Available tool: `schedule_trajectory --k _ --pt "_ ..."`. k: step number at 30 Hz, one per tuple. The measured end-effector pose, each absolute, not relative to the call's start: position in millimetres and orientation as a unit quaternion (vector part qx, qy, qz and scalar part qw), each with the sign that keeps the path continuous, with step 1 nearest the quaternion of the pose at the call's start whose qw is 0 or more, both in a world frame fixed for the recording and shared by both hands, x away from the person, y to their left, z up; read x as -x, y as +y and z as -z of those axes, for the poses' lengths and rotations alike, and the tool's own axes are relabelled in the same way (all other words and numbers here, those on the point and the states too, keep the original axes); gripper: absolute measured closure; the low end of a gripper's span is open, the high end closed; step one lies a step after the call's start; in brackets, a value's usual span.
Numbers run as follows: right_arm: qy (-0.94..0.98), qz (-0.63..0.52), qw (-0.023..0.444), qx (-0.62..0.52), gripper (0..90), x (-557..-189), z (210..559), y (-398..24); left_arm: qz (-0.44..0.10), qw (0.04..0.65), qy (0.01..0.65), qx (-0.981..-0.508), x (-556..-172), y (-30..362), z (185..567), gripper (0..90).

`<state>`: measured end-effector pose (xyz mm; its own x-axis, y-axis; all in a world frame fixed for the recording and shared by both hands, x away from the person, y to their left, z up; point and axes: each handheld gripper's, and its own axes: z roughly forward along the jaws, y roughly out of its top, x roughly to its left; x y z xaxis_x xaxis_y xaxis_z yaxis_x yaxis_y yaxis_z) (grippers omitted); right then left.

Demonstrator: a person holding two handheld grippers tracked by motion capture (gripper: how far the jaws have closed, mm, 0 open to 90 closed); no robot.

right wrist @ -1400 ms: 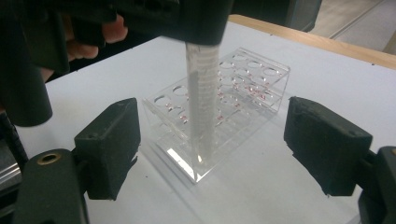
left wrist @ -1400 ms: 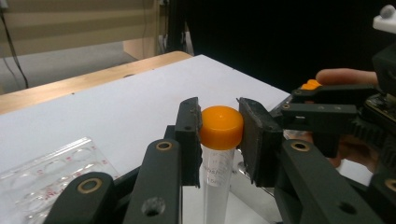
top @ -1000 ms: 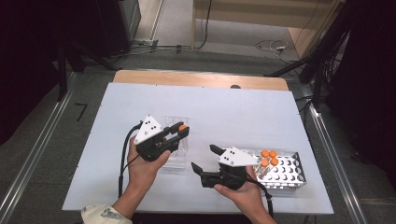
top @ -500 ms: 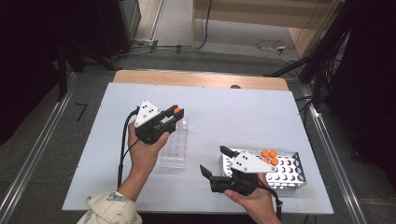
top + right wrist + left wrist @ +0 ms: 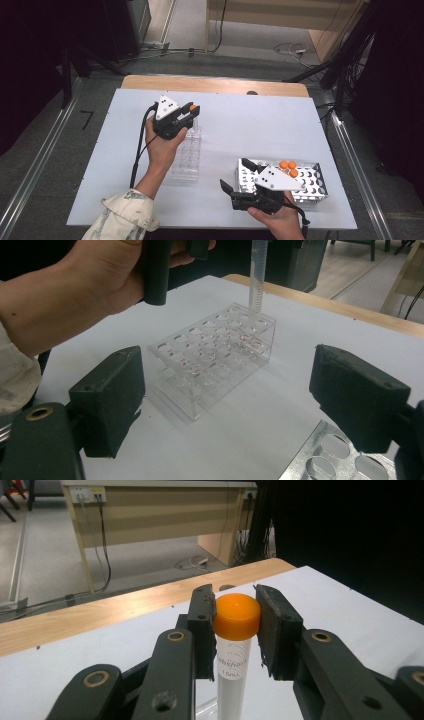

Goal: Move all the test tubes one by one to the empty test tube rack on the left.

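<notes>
On the white bench, toward its left half, a clear plastic rack is seen lying lengthwise from near to far, and over its far end the left gripper is held with its jaws closed on the orange cap of a tube. From the left gripper view the cap is seen pinched between both pads, the tube hanging upright below them; its lower part is cut off at the picture's bottom edge. From the right gripper view the tube's tip is seen at a hole in the far corner of the clear plastic rack, though whether it touches the rack cannot be told. At the near right a metal rack is set, with three orange-capped tubes standing in its far part; its near left part is covered by the right gripper, whose jaws are spread wide with nothing between them. A wooden strip is visible along the far edge of the bench. The print on the tube is only partly legible.
</notes>
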<state>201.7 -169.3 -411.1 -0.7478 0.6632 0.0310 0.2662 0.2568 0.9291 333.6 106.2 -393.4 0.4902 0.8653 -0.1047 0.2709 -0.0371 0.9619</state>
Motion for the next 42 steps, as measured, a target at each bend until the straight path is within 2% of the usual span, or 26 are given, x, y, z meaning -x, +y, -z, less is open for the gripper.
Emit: schedule_trajectory --k 12,24,42 --pt "0.767 -0.533 0.188 -0.303 13.6 -200.0 410.0 -171.7 -0.279 0.53 0.424 -0.679 -339.6 101.2 401.7 70.5" --pt "0.768 -0.533 0.186 -0.304 13.6 -199.6 410.8 -172.2 -0.27 0.506 0.432 -0.695 -339.6 99.3 428.4 70.3" --pt "0.765 -0.534 0.186 -0.307 13.8 -200.2 412.2 -173.8 -0.285 0.472 0.424 -0.719 -336.4 90.5 433.6 69.3"
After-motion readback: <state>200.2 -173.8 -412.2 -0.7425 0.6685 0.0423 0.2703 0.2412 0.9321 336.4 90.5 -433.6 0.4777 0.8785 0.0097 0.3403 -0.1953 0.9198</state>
